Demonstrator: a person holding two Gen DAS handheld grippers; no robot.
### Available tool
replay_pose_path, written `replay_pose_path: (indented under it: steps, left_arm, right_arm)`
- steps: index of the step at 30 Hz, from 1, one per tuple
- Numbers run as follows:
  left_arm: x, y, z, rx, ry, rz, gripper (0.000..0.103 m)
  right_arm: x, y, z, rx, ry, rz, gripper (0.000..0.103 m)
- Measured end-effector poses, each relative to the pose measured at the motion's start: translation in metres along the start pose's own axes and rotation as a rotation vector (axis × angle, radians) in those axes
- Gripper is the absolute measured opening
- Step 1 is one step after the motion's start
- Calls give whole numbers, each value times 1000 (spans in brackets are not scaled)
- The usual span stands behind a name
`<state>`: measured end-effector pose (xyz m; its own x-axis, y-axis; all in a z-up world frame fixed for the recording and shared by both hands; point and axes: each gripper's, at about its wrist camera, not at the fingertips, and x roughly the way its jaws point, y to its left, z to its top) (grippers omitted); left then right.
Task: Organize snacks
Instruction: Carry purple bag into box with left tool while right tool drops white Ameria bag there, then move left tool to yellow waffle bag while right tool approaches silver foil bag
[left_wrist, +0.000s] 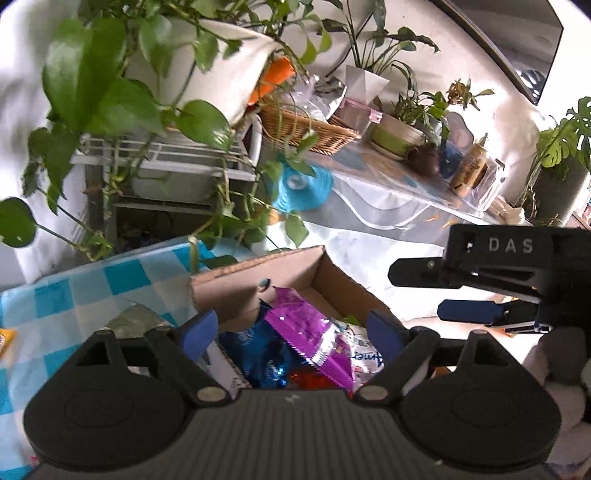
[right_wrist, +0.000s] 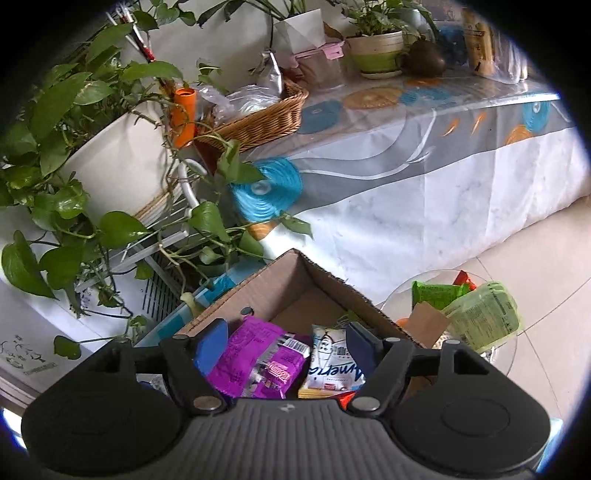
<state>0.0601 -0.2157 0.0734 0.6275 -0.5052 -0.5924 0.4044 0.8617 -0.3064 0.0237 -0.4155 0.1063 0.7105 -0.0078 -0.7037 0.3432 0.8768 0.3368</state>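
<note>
Home: houseplants (right_wrist: 74, 122), clothed table (right_wrist: 443, 155)

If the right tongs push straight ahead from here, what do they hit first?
Most likely the purple snack packet, lying in the cardboard box between and just past the open right tongs. The white packet sits beside it; depth is hard to judge.

The left gripper (left_wrist: 291, 328) was held angled downward, jaws apart, nothing clamped. The right gripper (right_wrist: 284, 343) was likewise open and unloaded.
</note>
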Motion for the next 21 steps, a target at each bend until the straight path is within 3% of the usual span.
replay_pose_path:
  steps: [9, 21]
  left_arm:
    - [-18, 24, 1, 9, 27, 51, 88]
    - [-44, 96, 7, -51, 36, 188, 88]
  right_arm:
    - [3, 14, -4, -39, 20, 49, 80]
    - [10, 48, -14, -155, 33, 120, 83]
